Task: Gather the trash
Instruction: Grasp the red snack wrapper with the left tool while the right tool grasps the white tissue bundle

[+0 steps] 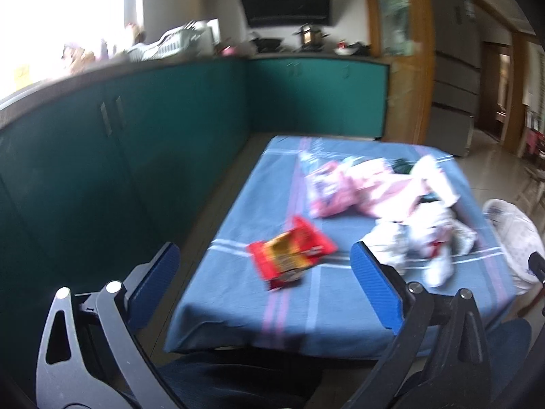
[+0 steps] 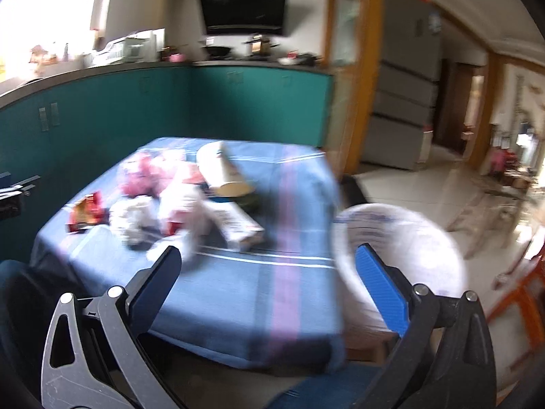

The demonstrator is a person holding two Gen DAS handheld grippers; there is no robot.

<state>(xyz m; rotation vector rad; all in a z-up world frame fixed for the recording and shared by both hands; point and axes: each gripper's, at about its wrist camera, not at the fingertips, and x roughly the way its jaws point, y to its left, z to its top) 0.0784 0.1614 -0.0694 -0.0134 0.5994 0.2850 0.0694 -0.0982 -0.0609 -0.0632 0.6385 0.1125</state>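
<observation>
The left hand-held gripper (image 1: 265,284), with blue-padded fingers on grey linkages, hangs above the near edge of a low worktop covered with a blue cloth striped in white and pink (image 1: 238,293); its jaws are spread wide and hold nothing. Between its fingers in the left wrist view lies a flattened red and yellow snack wrapper (image 1: 289,252), alone on the cloth near the left side. Further back sits a heap of crumpled pink and white plastic packaging (image 1: 354,187), and just right of the wrapper a cluster of crumpled white paper and wrappers (image 1: 415,242). The right hand-held gripper (image 2: 269,284) is likewise spread open and empty, held over the near right part of the worktop. In its view a tipped-over tan paper cup (image 2: 224,173) rests on the far part of the cloth, touching the pink heap, though motion blur hides finer detail. A white plastic bag with blue print (image 2: 408,238), its mouth open, stands just beside the worktop's right edge. Teal kitchen cabinets (image 1: 136,143) run along behind.
</observation>
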